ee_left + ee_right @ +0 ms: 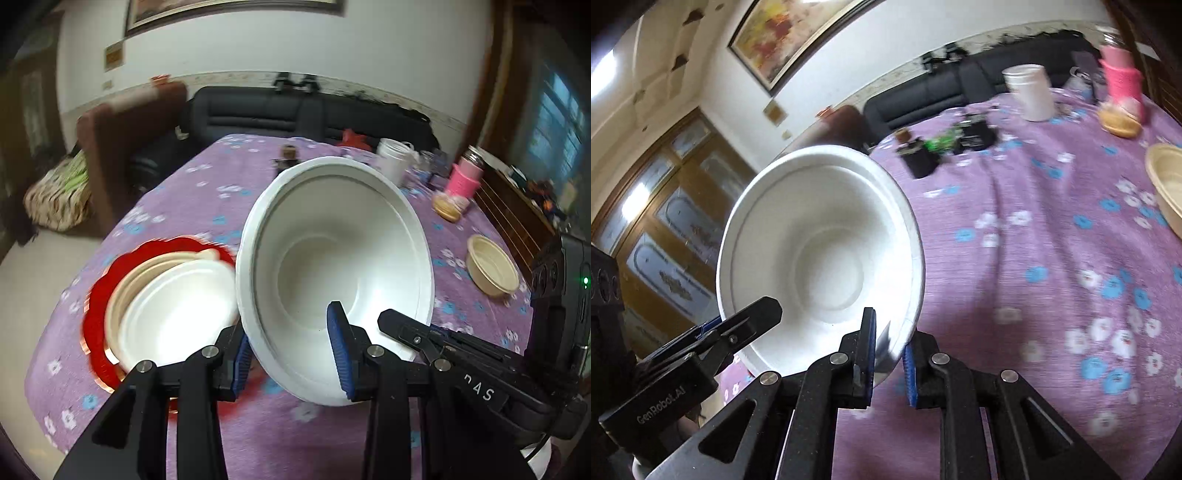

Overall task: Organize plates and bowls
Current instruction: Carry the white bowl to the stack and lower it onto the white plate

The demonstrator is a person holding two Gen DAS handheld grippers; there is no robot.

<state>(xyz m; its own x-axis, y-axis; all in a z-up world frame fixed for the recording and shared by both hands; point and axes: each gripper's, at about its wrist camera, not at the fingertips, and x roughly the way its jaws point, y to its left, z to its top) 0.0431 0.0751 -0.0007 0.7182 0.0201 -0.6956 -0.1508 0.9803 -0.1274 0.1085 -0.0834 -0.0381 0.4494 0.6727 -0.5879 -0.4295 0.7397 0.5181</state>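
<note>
**Both tongs gripping one white bowl above the desk**

Blue-padded fingers [341,354] of my left tongs [291,360] are sitting closest to the lens, pinching the near rim of a round white foam bowl [332,258], one pad inside the bowl and the other outside under the rim. I am holding the bowl tilted, its opening facing back toward the camera, lifted clear of the purple flower-printed cloth covering the desk [207,192].

My right tongs [890,354] are clamping the same white foam bowl [820,254] at its lower right rim, the wall caught between the two blue pads. In the left wrist view the right tongs [399,325] are reaching in from the right and touching the bowl's edge.

Just left of the held bowl, a stack is resting on the desk: a red scalloped plate [99,314] at the bottom, a beige bowl [147,273] on it, and another white foam bowl [177,314] nested on top. The stack is looking blurred.

Well apart, to the right, a lone beige bowl [493,271] is standing upright on the cloth. Farther back a white plastic jar [393,160] and a pink-sleeved bottle [465,177] are standing near the far edge, with a dark sofa [280,110] behind the desk.
</note>
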